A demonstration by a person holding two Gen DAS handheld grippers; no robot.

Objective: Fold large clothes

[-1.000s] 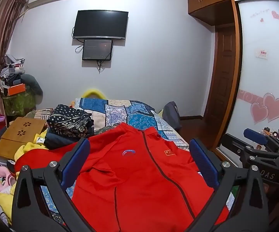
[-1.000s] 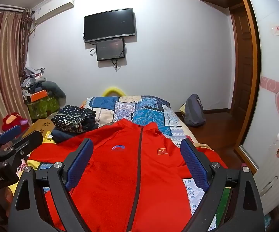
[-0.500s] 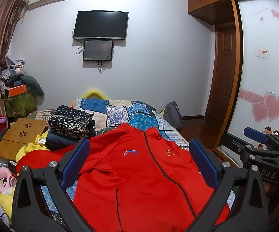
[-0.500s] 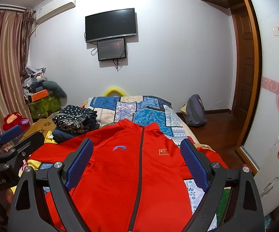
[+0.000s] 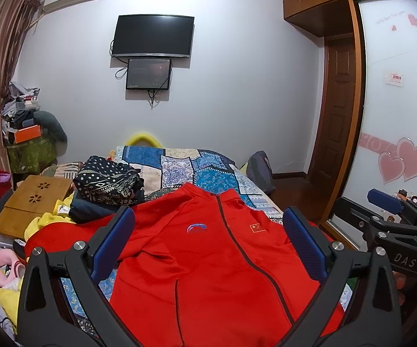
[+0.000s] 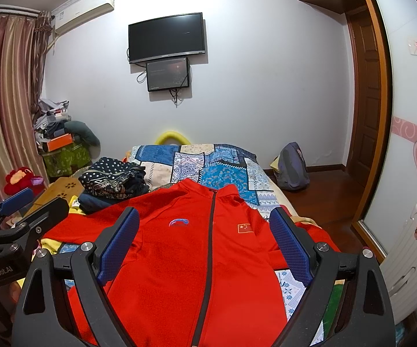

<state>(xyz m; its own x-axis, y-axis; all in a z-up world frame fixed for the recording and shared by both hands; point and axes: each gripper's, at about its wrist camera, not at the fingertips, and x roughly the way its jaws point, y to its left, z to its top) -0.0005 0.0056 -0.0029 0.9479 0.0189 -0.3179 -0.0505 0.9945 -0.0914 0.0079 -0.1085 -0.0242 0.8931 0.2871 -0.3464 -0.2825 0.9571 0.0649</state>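
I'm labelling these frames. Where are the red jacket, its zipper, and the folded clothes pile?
red jacket (image 6: pixel 173 274), right wrist view, left chest panel
zipper (image 6: pixel 208 248), right wrist view, mid-length
folded clothes pile (image 5: pixel 107 183), left wrist view, top patterned garment

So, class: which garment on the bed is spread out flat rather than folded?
The red zip jacket; the patterned clothes sit in a pile.

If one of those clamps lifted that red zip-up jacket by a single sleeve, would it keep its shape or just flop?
The red zip-up fabric jacket would probably flop: it lies limp, with soft wrinkles by the sleeve. Its spread body would likely trail and drag over the patchwork quilt. The fleecy-looking surface suggests it would hardly slip from the blue textured pads.
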